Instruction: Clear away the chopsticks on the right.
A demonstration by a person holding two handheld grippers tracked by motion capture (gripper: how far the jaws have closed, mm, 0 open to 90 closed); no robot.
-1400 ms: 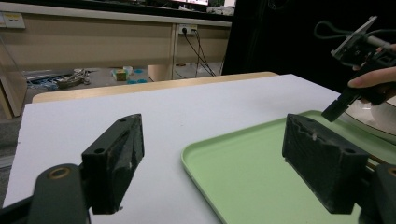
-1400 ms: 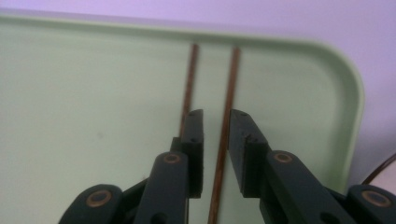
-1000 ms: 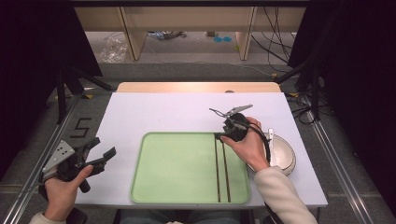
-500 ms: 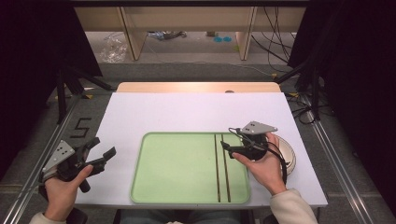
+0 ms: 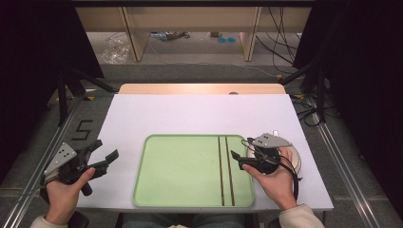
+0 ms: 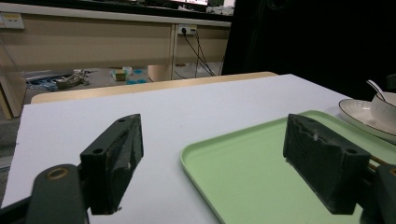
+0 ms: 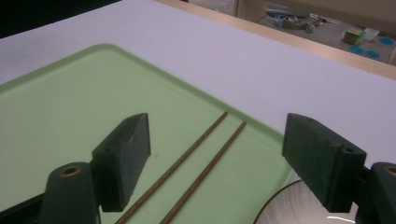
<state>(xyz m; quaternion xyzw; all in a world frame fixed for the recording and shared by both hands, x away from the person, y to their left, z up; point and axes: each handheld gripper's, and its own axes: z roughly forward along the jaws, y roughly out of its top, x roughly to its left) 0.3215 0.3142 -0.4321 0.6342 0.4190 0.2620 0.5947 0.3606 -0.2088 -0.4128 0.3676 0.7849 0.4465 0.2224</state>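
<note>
A light green tray (image 5: 180, 171) lies at the middle front of the white table. Two thin brown chopsticks (image 5: 221, 171) lie side by side on its right part, pointing away from me. My right gripper (image 5: 237, 160) hovers at the tray's right edge and points left over the chopsticks. Its jaws have just been opening, and they are open with nothing between the pads. In the right gripper view the chopsticks (image 7: 196, 147) lie on the tray (image 7: 70, 107) below the right gripper (image 7: 217, 133). My left gripper (image 5: 105, 148) is held open to the left of the tray.
A white plate (image 5: 296, 159) sits right of the tray, partly under my right hand. The left gripper view shows the plate (image 6: 359, 109) with a white bowl (image 6: 385, 107) and a spoon (image 6: 376, 87) on it. Bare white tabletop lies beyond the tray.
My right gripper has moved from the tray's far right corner toward me and to the right, turning level. The chopsticks have stayed on the tray. The left gripper has not moved.
</note>
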